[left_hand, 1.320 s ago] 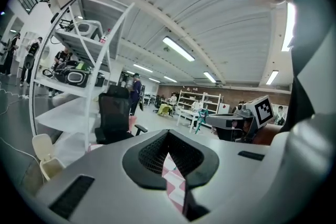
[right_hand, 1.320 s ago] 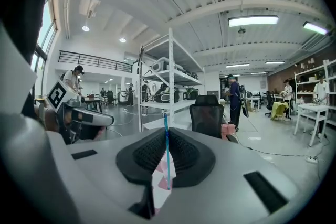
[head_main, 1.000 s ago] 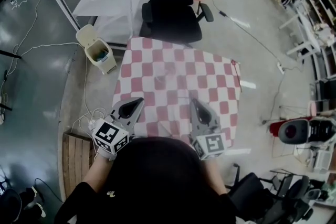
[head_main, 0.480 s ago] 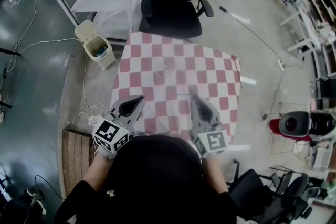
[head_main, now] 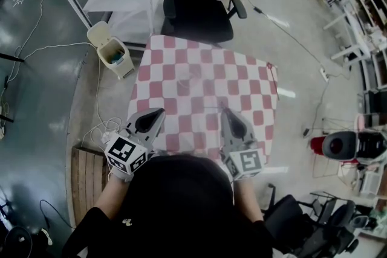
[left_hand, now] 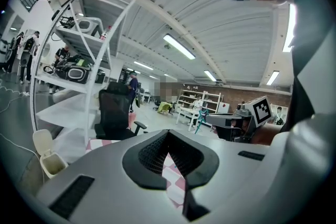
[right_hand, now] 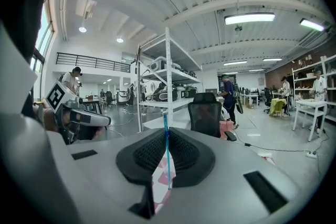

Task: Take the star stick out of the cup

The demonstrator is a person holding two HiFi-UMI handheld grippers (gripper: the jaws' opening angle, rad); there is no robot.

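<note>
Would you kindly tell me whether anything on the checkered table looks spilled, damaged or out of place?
Nothing looks spilled or damaged on the checkered cloth. The only thing that stands out is the blue stick, pinched upright in the shut right tool, off the cloth.

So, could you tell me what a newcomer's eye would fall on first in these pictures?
The red-and-white checked table fills the middle of the head view, with a black office chair beyond its far edge. Nearer the person, the right gripper is shut on a thin blue star stick, while the left gripper is shut with nothing between its jaws.
</note>
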